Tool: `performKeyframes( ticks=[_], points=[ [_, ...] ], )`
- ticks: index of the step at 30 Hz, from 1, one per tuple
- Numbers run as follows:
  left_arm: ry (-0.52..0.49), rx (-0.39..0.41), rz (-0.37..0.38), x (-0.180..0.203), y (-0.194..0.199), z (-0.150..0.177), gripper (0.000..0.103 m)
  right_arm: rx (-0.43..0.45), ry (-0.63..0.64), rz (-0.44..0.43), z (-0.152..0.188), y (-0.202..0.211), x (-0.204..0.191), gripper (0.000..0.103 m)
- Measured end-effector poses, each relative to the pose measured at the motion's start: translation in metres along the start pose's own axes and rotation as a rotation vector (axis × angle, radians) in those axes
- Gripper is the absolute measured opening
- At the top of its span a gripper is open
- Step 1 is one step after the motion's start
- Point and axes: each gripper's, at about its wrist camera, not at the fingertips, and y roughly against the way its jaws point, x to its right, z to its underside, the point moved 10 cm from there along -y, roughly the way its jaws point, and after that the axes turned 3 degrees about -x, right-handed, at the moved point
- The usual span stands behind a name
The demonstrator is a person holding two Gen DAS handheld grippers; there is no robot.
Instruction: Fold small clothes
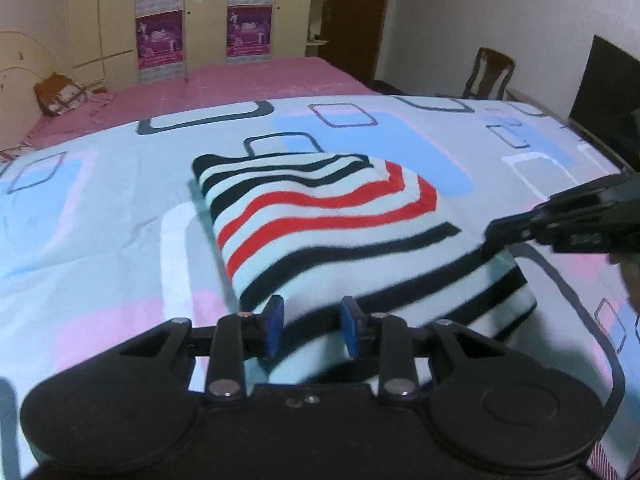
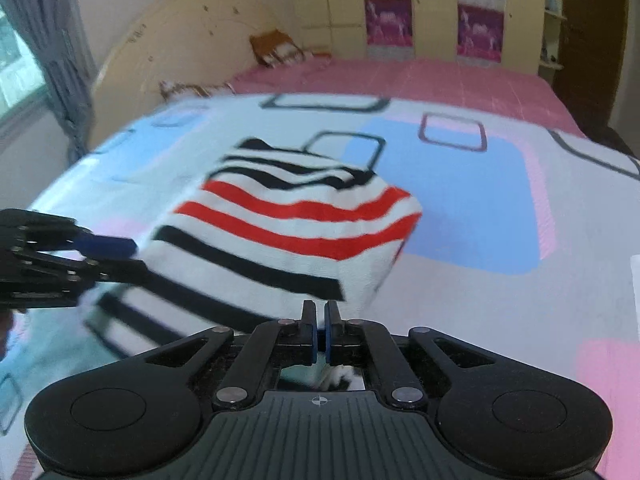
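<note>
Our right gripper (image 2: 320, 320) has its black fingers with blue pads pressed together, pinching a thin white edge of the striped knit garment (image 2: 288, 240), white with black and red bands; a scrap of that cloth shows just behind the closed pads. Our left gripper (image 1: 312, 320) has its blue pads (image 1: 275, 322) standing apart, the near hem of the same garment lying between them, and we cannot tell whether the pads actually press on the cloth. Taking the garment as our landmark, both grippers sit at its near edge, the left one at one near corner and the right one at the other, each visible from the side in the other's view. The garment lies on the pale bedsheet printed with blue, pink and outlined squares (image 1: 100, 208), already doubled over into a compact block, with a raised folded layer showing at its far end. Beyond it spreads the pink bedspread (image 1: 260, 80), and further still the cream wardrobe with purple posters (image 1: 204, 12). We judge at least one fold is done; one more fold from the near hem, then smoothing, seems to remain.
</note>
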Motion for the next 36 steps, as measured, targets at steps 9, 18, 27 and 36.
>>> performKeyframes(
  ticks=[9,18,27,36],
  points=[
    [0.033,-0.045,-0.029,0.006,0.009,0.029,0.03,-0.054,0.025,-0.034,0.032,0.008,-0.013,0.003],
    [0.105,-0.061,-0.038,-0.001,-0.008,0.047,0.031,-0.094,-0.039,-0.038,0.054,-0.019,0.001,0.003],
    [0.121,-0.054,-0.075,0.002,-0.005,0.046,0.031,-0.086,-0.032,-0.012,0.054,-0.011,-0.002,0.003],
    [0.146,0.027,-0.089,0.033,0.04,0.042,0.044,0.03,-0.094,-0.005,0.059,0.053,-0.002,0.003]
  ],
)
